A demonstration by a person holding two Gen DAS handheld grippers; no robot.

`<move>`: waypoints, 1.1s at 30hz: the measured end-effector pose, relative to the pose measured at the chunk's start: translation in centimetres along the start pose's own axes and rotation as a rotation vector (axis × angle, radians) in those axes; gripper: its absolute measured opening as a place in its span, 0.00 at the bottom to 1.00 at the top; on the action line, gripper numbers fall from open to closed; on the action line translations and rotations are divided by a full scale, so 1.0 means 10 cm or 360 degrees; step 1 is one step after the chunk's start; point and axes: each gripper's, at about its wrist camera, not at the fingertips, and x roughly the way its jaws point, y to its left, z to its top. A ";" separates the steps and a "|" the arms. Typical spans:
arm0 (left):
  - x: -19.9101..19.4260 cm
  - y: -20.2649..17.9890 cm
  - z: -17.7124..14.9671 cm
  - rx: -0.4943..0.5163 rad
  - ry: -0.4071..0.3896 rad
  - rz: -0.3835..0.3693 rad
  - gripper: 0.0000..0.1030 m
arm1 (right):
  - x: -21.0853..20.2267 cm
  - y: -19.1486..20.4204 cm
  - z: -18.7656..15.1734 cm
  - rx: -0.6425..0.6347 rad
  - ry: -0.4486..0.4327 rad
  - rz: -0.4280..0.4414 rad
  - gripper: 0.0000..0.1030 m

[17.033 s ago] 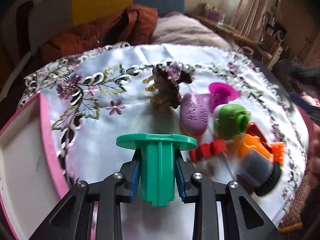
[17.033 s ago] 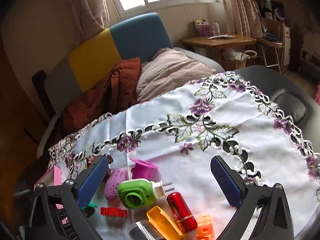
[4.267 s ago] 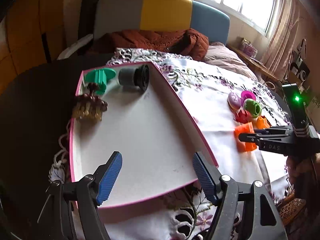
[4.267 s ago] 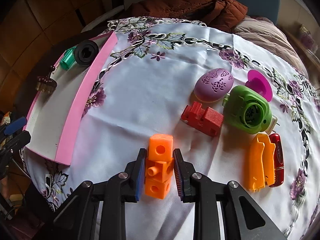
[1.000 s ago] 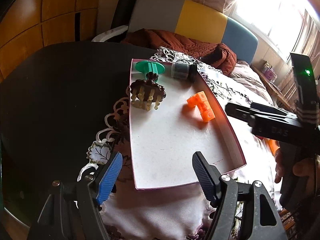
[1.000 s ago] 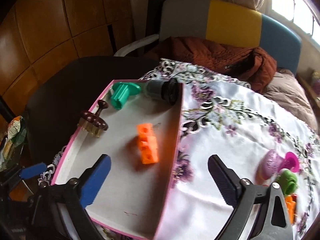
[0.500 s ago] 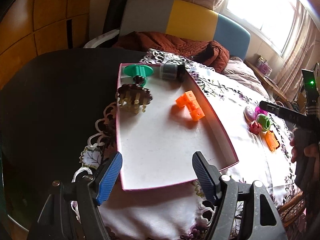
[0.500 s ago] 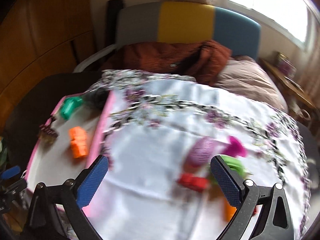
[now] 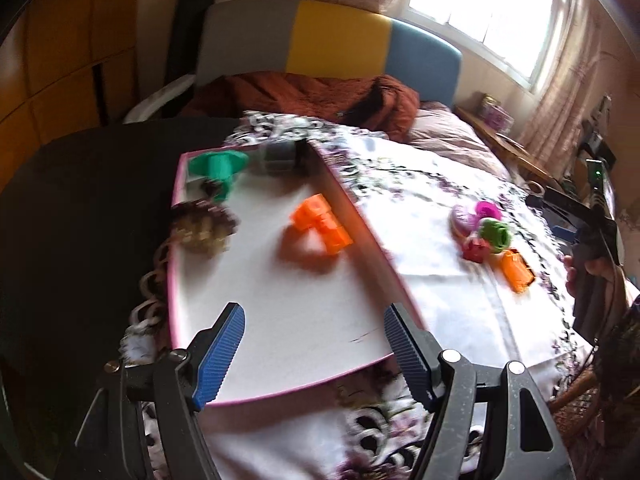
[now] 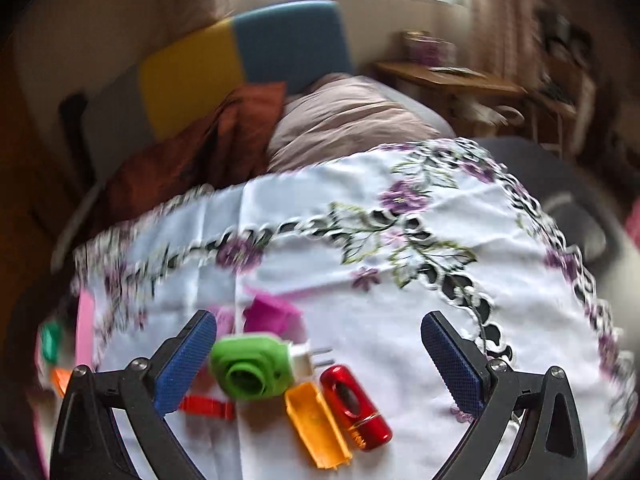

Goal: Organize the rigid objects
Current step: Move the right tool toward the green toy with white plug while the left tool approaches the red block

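A pink-rimmed white tray [image 9: 280, 320] lies on the tablecloth and holds an orange block piece [image 9: 322, 226], a green spool [image 9: 218, 166], a grey cylinder [image 9: 280, 156] and a brown clip [image 9: 202, 226]. My left gripper [image 9: 314, 352] is open and empty over the tray's near edge. My right gripper [image 10: 320, 360] is open and empty above loose items: a green plug device [image 10: 250, 368], an orange case [image 10: 316, 424], a red capsule [image 10: 354, 406], a red block [image 10: 206, 406] and a magenta cup [image 10: 268, 316]. The right gripper also shows in the left wrist view [image 9: 576, 220].
A white embroidered tablecloth [image 10: 400, 300] covers a dark round table [image 9: 60, 220]. A purple egg-shaped item [image 9: 462, 218] lies by the magenta cup. A sofa with a rust blanket [image 9: 320, 92] stands behind. A wooden side table [image 10: 448, 80] stands at the far right.
My right gripper has swung right from the tray to above the loose items on the cloth. My left gripper has turned slightly right. The orange block piece stays in the tray.
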 end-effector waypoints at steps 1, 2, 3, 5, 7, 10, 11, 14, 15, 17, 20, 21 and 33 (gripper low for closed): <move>0.01 -0.05 0.02 0.0024 0.0003 -0.0006 0.71 | -0.01 -0.07 0.01 0.0049 -0.0002 -0.0005 1.00; 0.04 -0.14 0.05 0.0060 0.0011 -0.0017 0.71 | -0.03 -0.12 0.01 0.0093 -0.0002 -0.0002 1.00; 0.07 -0.21 0.07 0.0087 0.0021 -0.0034 0.70 | -0.04 -0.16 0.02 0.0132 -0.0003 0.0003 1.00; 0.15 -0.37 0.11 0.0137 0.0051 -0.0070 0.70 | -0.03 -0.23 0.03 0.0199 0.0000 0.0002 1.00; 0.25 -0.56 0.16 0.0195 0.0084 -0.0123 0.70 | -0.01 -0.28 0.03 0.0251 0.0013 -0.0005 1.00; 0.39 -0.80 0.22 0.0266 0.0121 -0.0175 0.70 | 0.01 -0.33 0.02 0.0301 0.0034 0.0018 1.00; 0.43 -0.86 0.24 0.0280 0.0132 -0.0190 0.70 | 0.02 -0.33 0.02 0.0305 0.0043 0.0022 1.00; 0.59 -1.10 0.31 0.0342 0.0158 -0.0221 0.70 | 0.02 -0.32 0.02 0.0294 0.0047 0.0034 1.00; 0.64 -1.16 0.33 0.0359 0.0170 -0.0231 0.70 | 0.02 -0.31 0.02 0.0289 0.0046 0.0039 1.00; 0.78 -1.29 0.37 0.0376 0.0210 -0.0242 0.70 | 0.02 -0.30 0.02 0.0279 0.0042 0.0045 1.00; 0.94 -1.46 0.44 0.0385 0.0235 -0.0280 0.70 | 0.01 -0.30 0.03 0.0277 0.0038 0.0057 1.00; 1.01 -1.53 0.46 0.0395 0.0246 -0.0284 0.70 | 0.01 -0.30 0.03 0.0281 0.0037 0.0062 1.00; 1.70 -2.01 0.60 0.0382 0.0327 -0.0287 0.70 | 0.04 -0.30 0.05 0.0299 0.0050 0.0117 1.00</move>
